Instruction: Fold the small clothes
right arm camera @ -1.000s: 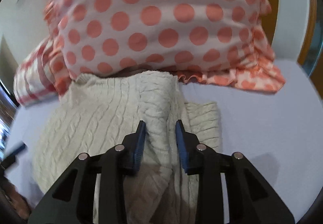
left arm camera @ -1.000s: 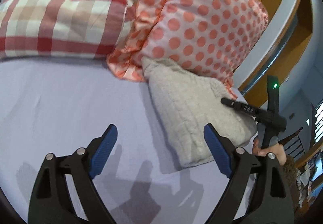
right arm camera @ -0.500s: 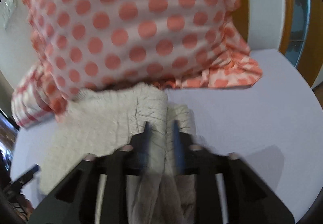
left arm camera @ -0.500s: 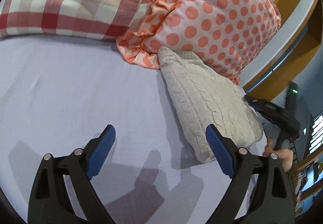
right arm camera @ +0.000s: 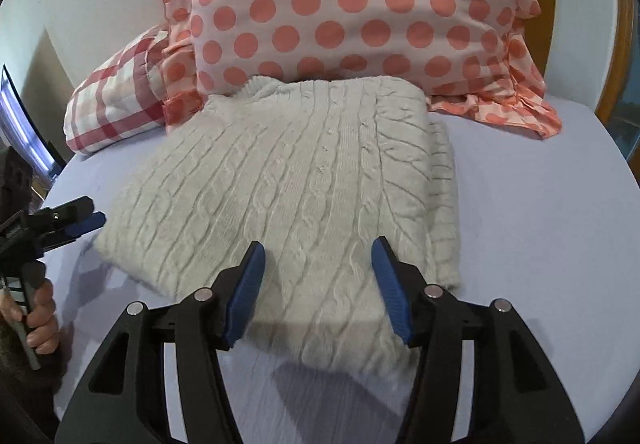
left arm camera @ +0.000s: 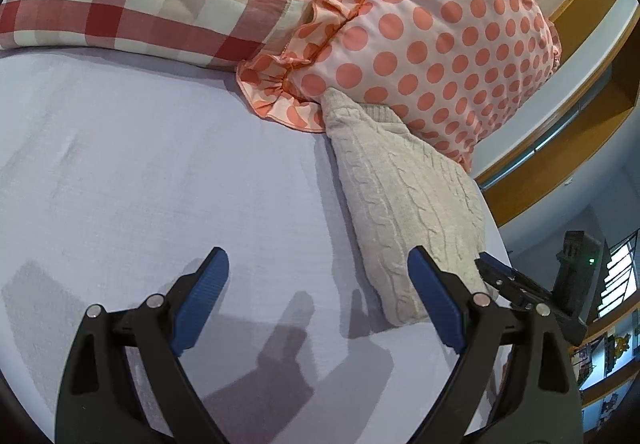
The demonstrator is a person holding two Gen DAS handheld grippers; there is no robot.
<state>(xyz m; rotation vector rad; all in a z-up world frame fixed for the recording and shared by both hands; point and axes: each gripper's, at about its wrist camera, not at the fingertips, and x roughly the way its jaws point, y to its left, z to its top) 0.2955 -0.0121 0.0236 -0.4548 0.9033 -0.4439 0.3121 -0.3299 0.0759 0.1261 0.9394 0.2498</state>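
Lavender bedsheet [right arm camera: 540,204]: folded cream cable-knit sweater [right arm camera: 304,180] against polka-dot pillow [right arm camera: 352,4]. Left gripper [left arm camera: 318,284] wide, empty; right gripper [right arm camera: 318,268] wide, empty, above sweater.

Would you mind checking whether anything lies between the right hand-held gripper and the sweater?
Nothing visible does: the right hand-held gripper hangs open directly over the sweater, with only air between its pads and the knit.

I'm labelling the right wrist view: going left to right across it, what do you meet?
left gripper → checked pillow → cream sweater → bare lilac sheet, with the right gripper open over the sweater's near edge.
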